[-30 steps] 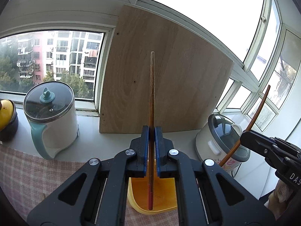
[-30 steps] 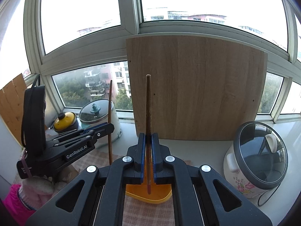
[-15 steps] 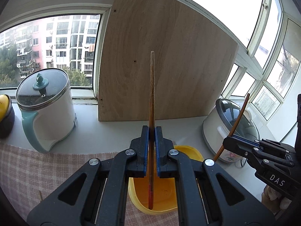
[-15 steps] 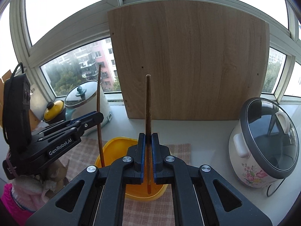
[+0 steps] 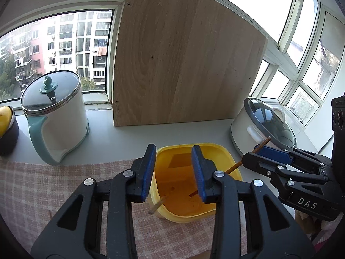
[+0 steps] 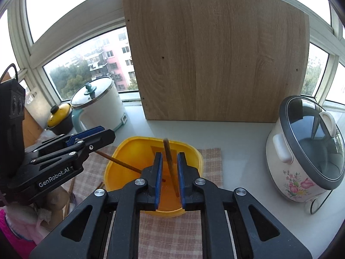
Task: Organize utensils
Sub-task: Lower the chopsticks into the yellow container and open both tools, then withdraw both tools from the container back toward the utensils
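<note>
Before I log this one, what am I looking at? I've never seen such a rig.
No robot: a person holds tongs in each hand, a camera on each looking along its fingers. One picture is from the left tongs, one from the right tongs. Both hang over a yellow tub on a checked cloth, jaws opening. The left chopstick leans into the tub; the right chopstick stands loose between its pads. A white pot, a rice cooker and a wooden board stand behind.
</note>
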The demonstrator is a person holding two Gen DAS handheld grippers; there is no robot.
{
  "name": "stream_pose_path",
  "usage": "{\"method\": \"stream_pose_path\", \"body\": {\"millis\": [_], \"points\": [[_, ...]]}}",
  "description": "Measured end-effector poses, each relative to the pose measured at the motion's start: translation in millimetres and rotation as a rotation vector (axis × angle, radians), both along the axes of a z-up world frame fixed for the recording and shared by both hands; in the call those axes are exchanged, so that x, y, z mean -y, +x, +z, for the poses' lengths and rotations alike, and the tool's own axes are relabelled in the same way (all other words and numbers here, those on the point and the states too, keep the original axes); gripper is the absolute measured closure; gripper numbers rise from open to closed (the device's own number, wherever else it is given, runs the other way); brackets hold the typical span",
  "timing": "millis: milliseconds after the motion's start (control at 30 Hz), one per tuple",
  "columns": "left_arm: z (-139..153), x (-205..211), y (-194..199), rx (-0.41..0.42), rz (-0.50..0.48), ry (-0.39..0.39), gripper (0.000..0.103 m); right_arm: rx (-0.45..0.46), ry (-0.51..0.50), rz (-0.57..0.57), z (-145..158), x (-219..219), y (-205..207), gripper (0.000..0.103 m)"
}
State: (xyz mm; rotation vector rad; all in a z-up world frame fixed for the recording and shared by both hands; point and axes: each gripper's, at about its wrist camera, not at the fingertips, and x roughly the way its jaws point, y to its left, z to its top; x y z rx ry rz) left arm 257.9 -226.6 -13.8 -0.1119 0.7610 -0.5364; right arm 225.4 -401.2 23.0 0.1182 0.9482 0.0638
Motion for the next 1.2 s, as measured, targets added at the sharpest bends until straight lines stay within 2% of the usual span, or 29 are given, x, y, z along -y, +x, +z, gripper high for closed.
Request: {"method": "stream_pose_path", "body": {"millis": [67,333,633,800,1000,1200], "points": [[1.5,-7.5,-3.8,0.0,0.005,-0.002,0.068,0.02,-0.005,-0.02,2.5,0.0,-6.1,0.045],[10.4,-47.2,-23.2,0.017,0.027,0.0,0.068,0.048,-0.034,-0.042,15.0,-9.9,-28.1,0.044],[23.6,-107.4,-49.5,0.03,0.07,-0.022,0.068,0.107,-0.07,-0.032,31.5,-37.3,-62.0,0.036],[25.3,-141.6,-67.4,0.062,0.088,0.028,0.068,0.141,-0.088,0.01,35.6,-57.3,-81.4,0.024],[5.8,-183.8,-80.1,0.013,0.13,0.066,0.068,0.173,-0.113,0.069,28.1,-79.5,-99.4,0.021],[-29.3,-218.5,-86.0,-0.073,0.166,0.084,0.068,0.112,-0.099,0.148,8.6,-104.2,-107.2,0.021]]}}
